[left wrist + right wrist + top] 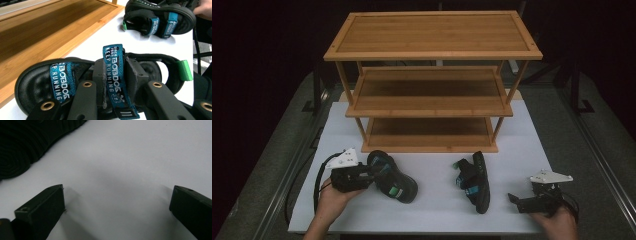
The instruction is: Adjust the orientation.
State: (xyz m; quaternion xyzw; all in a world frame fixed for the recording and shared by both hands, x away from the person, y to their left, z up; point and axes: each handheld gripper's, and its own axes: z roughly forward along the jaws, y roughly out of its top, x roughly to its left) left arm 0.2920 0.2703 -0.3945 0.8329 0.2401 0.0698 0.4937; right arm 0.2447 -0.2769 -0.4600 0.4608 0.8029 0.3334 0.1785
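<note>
Nearest, at the lower left of the high view: left gripper (371, 175), clamped on the held black rubber sandal with teal webbing straps (398, 186). Seen along its own jaws, pinches the middle teal strap (113, 75) from both sides, pads pressed in. Judged a sound hold: takes the one raised, narrow part that fits the jaws and carries the whole shoe without crushing the footbed. Cannot tell whether the sole clears the surface.

At the lower right: right gripper (512, 198), jaws spread wide with nothing between them, held low over the white table cover (437, 212). Sits just right of the second black sandal of the same make (477, 182), apart from it. Appears staged for its own pick while the other hand works.

Between the two grippers, that second sandal lies tipped on its edge, ribbed sole (20, 150) turned toward the right gripper, straps facing the held sandal. Likely needs a strap-side approach.

Farther back: three-tier bamboo shoe rack (432, 35), all shelves bare, lowest shelf just beyond both sandals. Judged the destination, hence the pair kept close before it.
</note>
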